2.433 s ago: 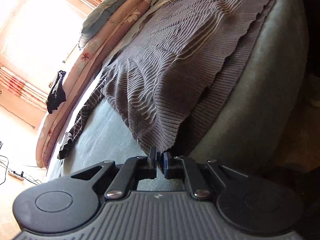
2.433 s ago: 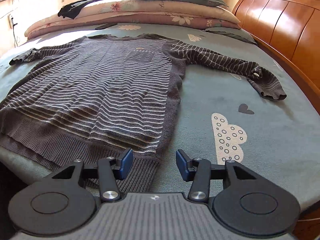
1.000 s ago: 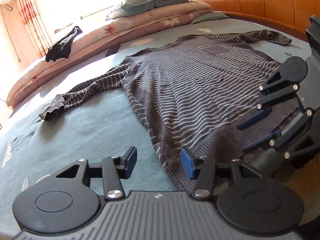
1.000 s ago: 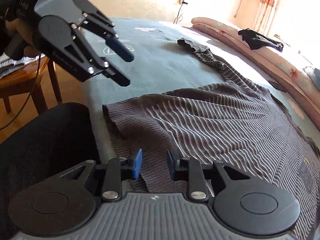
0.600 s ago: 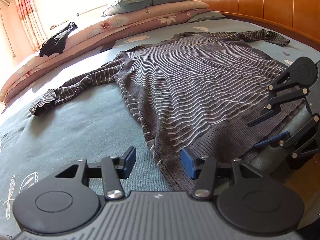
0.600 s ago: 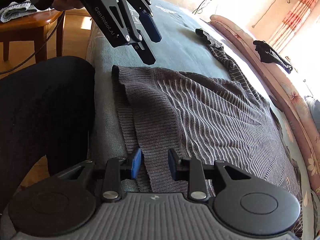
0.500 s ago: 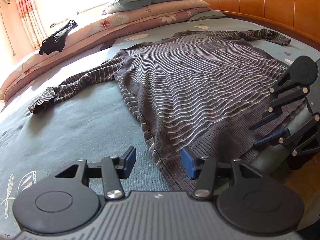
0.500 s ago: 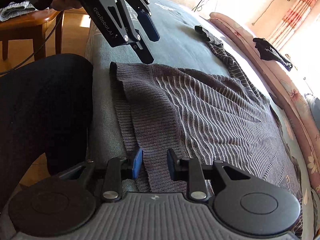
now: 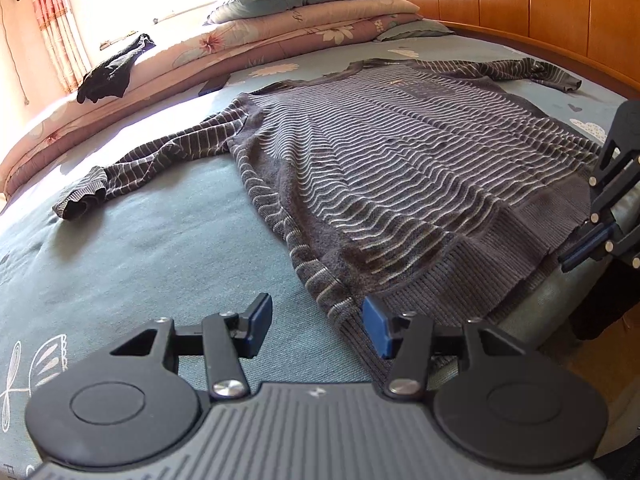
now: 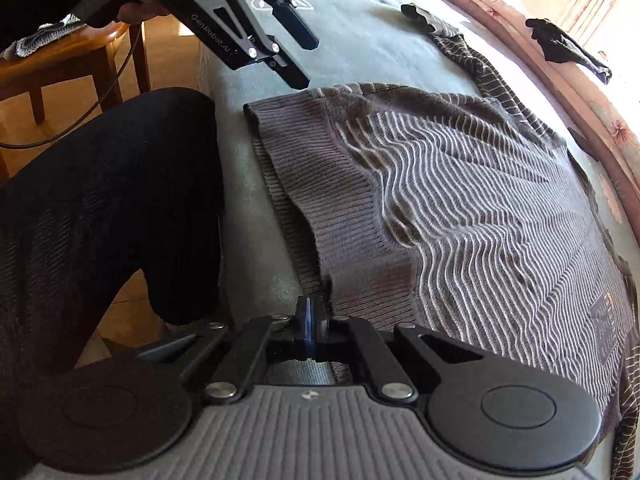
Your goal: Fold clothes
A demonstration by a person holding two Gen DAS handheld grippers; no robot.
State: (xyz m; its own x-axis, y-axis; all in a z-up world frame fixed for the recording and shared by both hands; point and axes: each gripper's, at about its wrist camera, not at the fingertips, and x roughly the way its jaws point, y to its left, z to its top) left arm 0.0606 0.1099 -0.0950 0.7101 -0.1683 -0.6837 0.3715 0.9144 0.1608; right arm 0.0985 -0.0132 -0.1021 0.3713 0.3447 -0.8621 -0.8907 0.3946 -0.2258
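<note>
Right wrist: right hand-held gripper (image 10: 311, 320) pinches sweater (image 10: 460, 208) (hem).

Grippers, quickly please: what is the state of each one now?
Left gripper: open, holding nothing.
Right gripper: shut on the striped sweater hem.

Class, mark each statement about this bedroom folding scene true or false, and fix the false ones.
1. The right tool is shut on the sweater hem. True.
2. The left tool is shut. False: it is open at the hem's other corner.
3. The sweater is folded in half. False: it lies spread flat, sleeves out.
4. A dark garment lies on the floral quilts. True.
</note>
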